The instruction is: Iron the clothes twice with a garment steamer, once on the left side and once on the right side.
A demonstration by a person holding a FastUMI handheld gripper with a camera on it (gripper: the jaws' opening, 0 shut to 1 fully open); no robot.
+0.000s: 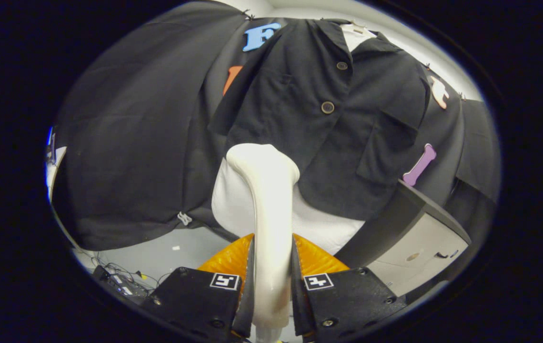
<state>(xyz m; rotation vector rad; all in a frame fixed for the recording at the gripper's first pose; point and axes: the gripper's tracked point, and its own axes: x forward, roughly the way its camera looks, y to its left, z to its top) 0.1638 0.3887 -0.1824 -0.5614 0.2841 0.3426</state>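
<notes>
A black buttoned shirt (328, 119) with a chest pocket hangs beyond my fingers against the booth's black wall, over a white garment (233, 205) that shows below its hem. My gripper (273, 267) is shut on the white handle of the garment steamer (269, 200), both fingers pressing its sides. The steamer's head rises just ahead of the fingers, its top close to the shirt's lower part, left of the button line. Whether the head touches the cloth I cannot tell.
To the right of the fingers stands a grey and white box-like cabinet (419, 238) with a dark slanted top. On the pale floor down to the left lie cables and a small device (119, 281). Black cloth (133, 143) drapes left of the shirt.
</notes>
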